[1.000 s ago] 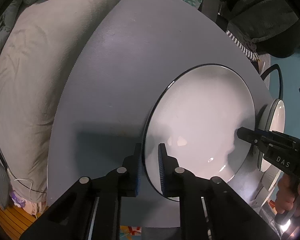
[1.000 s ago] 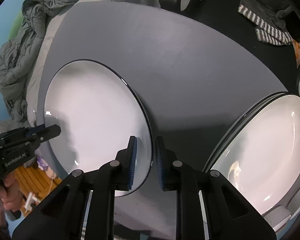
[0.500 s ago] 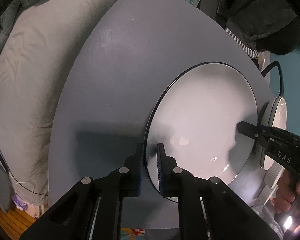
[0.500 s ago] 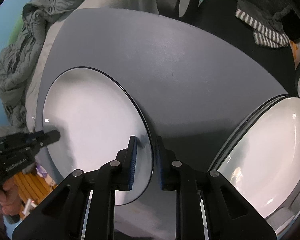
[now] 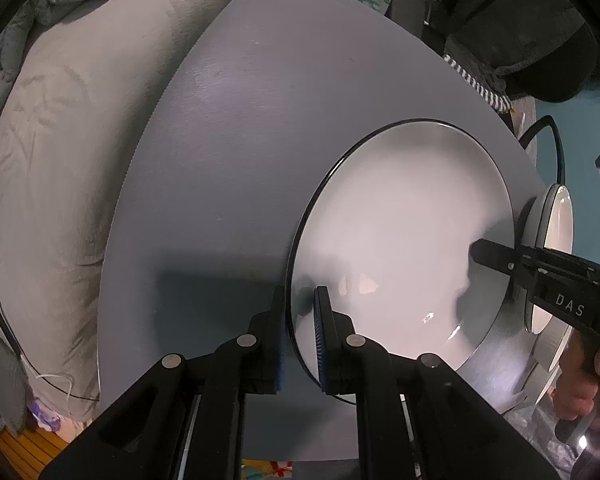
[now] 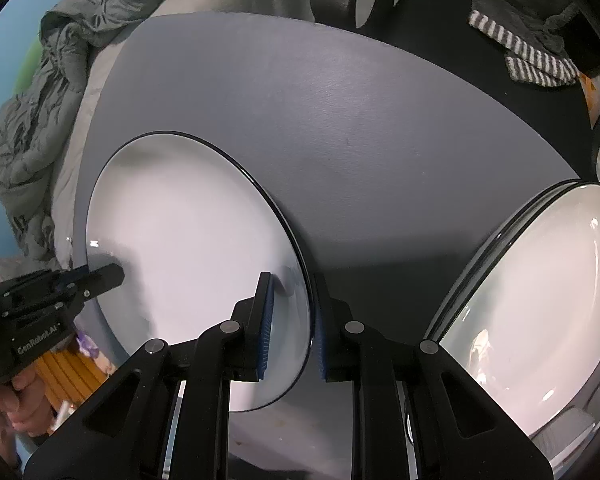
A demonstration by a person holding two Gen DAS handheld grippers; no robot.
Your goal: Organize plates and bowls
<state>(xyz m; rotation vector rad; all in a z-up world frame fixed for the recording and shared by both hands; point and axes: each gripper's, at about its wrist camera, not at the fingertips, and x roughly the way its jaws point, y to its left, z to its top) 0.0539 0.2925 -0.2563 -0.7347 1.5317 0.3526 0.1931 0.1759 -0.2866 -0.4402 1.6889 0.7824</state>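
A large white plate (image 5: 400, 220) with a thin dark rim hangs just over the round grey table (image 5: 240, 140), gripped at both sides. My left gripper (image 5: 300, 300) is shut on its left rim, one pad above and one below. In the right wrist view my right gripper (image 6: 292, 296) is shut on the opposite rim of the same plate (image 6: 188, 232). Each gripper shows in the other's view: the right gripper (image 5: 480, 248) at the plate's far edge, the left gripper (image 6: 112, 274) at the lower left. A stack of matching plates (image 6: 520, 300) stands to the right.
The stack of plates (image 5: 556, 240) sits at the table's right edge, close to the held plate. Crumpled grey bedding (image 6: 32, 120) lies left of the table (image 6: 360, 120). A striped cloth (image 6: 536, 56) and dark clothing lie beyond its far side. A person's hand (image 5: 580, 392) holds the right gripper.
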